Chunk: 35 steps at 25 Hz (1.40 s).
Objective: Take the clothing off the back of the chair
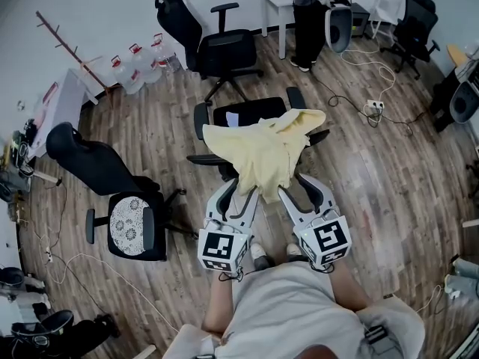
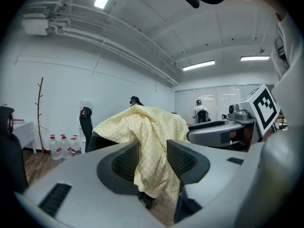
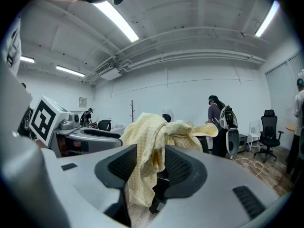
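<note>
Between left gripper jaws, shirt: thin woven cloth, fine check, matt, soft folds; same cloth hangs between right gripper jaws; both gripper bodies smooth grey plastic, matt; pads black, fine ribbed grid, rubbery look; chair ahead of both, matt black; floor below, wood plank, slight sheen.

The grey two-jaw left gripper and the grey two-jaw right gripper reach forward side by side, tipped slightly downward. Both pairs of jaws stand apart, with pale yellow checked cloth hanging loose between each pair. Bare forearms extend behind them.
</note>
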### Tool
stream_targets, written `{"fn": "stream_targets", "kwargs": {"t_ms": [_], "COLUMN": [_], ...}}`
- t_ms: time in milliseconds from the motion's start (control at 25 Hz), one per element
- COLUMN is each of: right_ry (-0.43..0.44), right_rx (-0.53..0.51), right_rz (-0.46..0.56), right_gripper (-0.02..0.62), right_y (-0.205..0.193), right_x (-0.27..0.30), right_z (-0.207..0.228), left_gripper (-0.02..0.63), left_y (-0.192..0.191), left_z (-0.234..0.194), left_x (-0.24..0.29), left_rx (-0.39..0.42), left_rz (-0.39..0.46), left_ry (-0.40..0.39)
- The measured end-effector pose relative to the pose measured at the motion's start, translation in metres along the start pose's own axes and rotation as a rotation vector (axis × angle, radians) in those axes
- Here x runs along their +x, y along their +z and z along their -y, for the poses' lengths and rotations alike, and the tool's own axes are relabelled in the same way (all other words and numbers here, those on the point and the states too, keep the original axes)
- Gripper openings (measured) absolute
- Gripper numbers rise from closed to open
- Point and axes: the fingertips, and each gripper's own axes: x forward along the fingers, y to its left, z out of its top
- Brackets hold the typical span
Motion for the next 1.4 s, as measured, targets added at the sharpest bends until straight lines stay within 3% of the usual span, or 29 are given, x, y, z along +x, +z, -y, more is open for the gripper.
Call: {"fn": "stream_targets", "kwargs": {"t_ms": [440,920,1200,1400], "right_ry": [-0.007,0.012,0.035,0.037], "right_rx": [-0.001,-0.019,-0.036,-0.031], "right_rz": [-0.029,-0.042,-0.053,-0.055], "right_gripper": [0.241,0.247,0.215,0.169], "right_y": [-0.006,-0.009,-0.013,-0.015], "right_x": [0.014,0.033,0.041,0.043], "right_z": [0.003,0.003,0.0,-0.001], "left_gripper": [0.242,0.255,0.24,0.178], "left_y": [-0.007,-0.015,-0.019,-0.019], "left_z": [-0.009,-0.014,-0.014,-0.007], "left_x": [0.018,0.033,0.041,0.044], "left_rx": [-0.046,-0.074,-0.072,-0.069], "left_rz": [-0.029,-0.059,-0.068,-0.065], "left_ry": [-0.019,-0.005,0.006,0.002]}}
